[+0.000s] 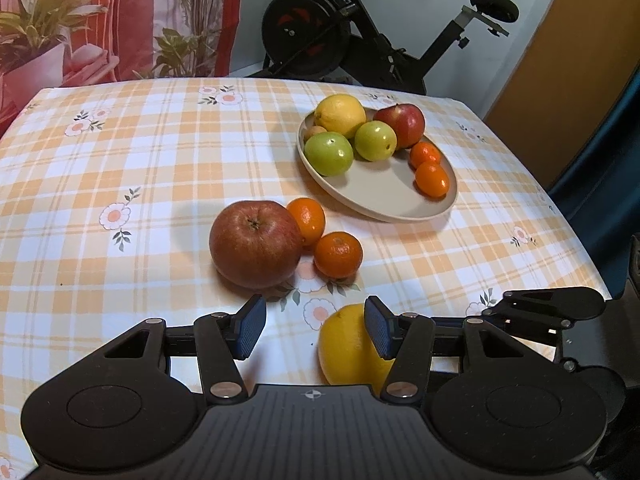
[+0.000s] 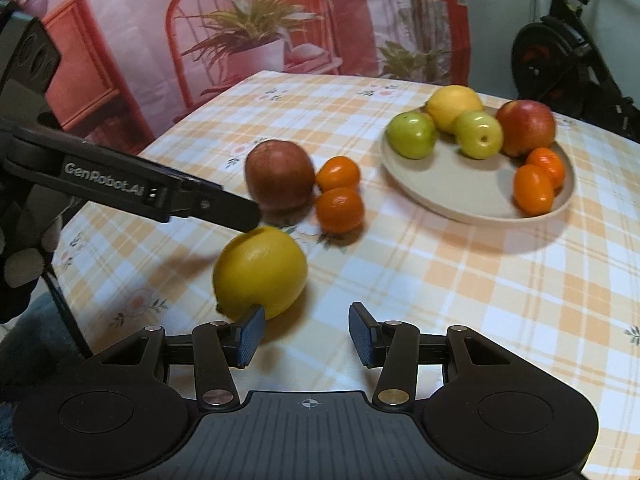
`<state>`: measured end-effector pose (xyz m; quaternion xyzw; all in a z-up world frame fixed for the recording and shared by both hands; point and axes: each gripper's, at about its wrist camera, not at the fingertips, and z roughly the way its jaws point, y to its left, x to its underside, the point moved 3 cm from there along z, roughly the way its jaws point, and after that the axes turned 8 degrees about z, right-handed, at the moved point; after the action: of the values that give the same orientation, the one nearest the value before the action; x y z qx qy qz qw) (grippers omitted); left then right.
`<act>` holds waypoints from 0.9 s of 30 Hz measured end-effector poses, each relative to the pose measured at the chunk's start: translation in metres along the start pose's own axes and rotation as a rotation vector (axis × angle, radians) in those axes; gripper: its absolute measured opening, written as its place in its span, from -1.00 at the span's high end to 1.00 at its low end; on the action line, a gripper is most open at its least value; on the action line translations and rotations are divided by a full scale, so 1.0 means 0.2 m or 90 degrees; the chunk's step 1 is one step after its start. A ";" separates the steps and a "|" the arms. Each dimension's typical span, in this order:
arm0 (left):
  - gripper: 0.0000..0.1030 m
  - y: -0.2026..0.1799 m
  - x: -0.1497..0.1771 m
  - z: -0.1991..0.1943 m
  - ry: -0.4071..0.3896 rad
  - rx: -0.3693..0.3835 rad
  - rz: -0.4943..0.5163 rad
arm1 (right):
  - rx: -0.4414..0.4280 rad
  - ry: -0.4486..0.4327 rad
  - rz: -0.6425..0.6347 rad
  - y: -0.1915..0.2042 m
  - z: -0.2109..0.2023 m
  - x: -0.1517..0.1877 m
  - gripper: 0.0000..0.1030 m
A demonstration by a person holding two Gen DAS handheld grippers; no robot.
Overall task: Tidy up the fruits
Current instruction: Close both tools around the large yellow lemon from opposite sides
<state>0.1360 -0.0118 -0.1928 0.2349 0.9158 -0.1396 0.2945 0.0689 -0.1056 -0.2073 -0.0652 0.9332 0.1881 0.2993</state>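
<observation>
Right wrist view shows whole lemon [image 2: 260,272] on tablecloth [image 2: 460,280] w/ my left gripper [image 2: 224,210] above; left view hides half. Both jaw pairs apart, empty; right gripper [image 2: 306,334] beside it. Plate [image 1: 384,196] w/ fruit beyond.

The left gripper [image 1: 314,330] hangs over the checked bench [image 1: 120,168] with its jaws apart and nothing between the pads, a yellow lemon [image 1: 348,348] lying just behind its right finger. Ahead sits a big red apple [image 1: 256,244] with two small oranges [image 1: 338,254] snug beside it. Farther back, the beige plate [image 1: 384,196] carries a lemon, a red apple, two green fruits and two more small oranges.
</observation>
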 end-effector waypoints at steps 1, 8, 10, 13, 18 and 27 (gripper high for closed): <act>-0.10 0.00 0.00 0.00 0.003 0.004 0.000 | -0.004 0.002 -0.003 0.01 0.01 0.00 0.14; -0.09 0.03 0.02 0.01 0.003 0.026 -0.022 | -0.032 0.007 -0.032 0.07 0.05 -0.02 0.09; -0.08 0.03 0.02 0.01 0.003 0.032 -0.024 | -0.037 0.005 -0.040 0.09 0.07 -0.03 0.09; -0.08 0.03 0.02 0.02 0.005 0.049 -0.033 | -0.044 0.004 -0.045 0.11 0.09 -0.04 0.09; -0.08 0.05 0.03 0.04 0.007 0.069 -0.061 | -0.048 0.001 -0.035 0.10 0.10 -0.05 0.06; -0.08 0.03 0.04 0.05 0.005 0.084 -0.067 | -0.049 -0.005 -0.017 0.08 0.09 -0.03 0.02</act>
<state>0.1381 -0.0077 -0.2061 0.2058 0.9170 -0.2137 0.2668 0.0806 -0.0844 -0.2131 -0.0883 0.9231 0.2204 0.3024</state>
